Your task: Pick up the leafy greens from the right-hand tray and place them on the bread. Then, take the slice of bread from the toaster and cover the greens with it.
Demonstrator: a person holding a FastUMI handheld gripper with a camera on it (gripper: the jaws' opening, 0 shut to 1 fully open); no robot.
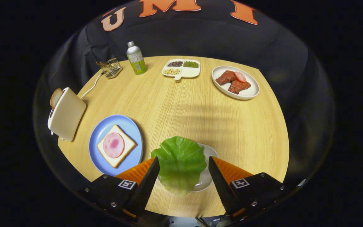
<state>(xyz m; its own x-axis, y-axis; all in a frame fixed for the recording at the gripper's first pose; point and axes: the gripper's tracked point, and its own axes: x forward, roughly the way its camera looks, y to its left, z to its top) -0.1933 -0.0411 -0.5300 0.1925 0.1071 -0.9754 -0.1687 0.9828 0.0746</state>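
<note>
Leafy greens (180,164) lie on a pale tray (209,176) near the front edge of the round wooden worktop (200,113), right between the two fingers of my claw (183,164). My claw is spread wide, a finger on either side of the leaf; I cannot tell whether the tips touch it. Left of the greens sits a blue plate (101,132) with a slice of bread (128,146) topped by a pink round of ham (113,145). Further left stands the cream toaster (68,115), a slice of toast (55,97) poking from its slot. Far across are a plate of meat (250,91), a divided dish of beans (191,72), a green bottle (136,58) and a small wire rack (111,67).
</note>
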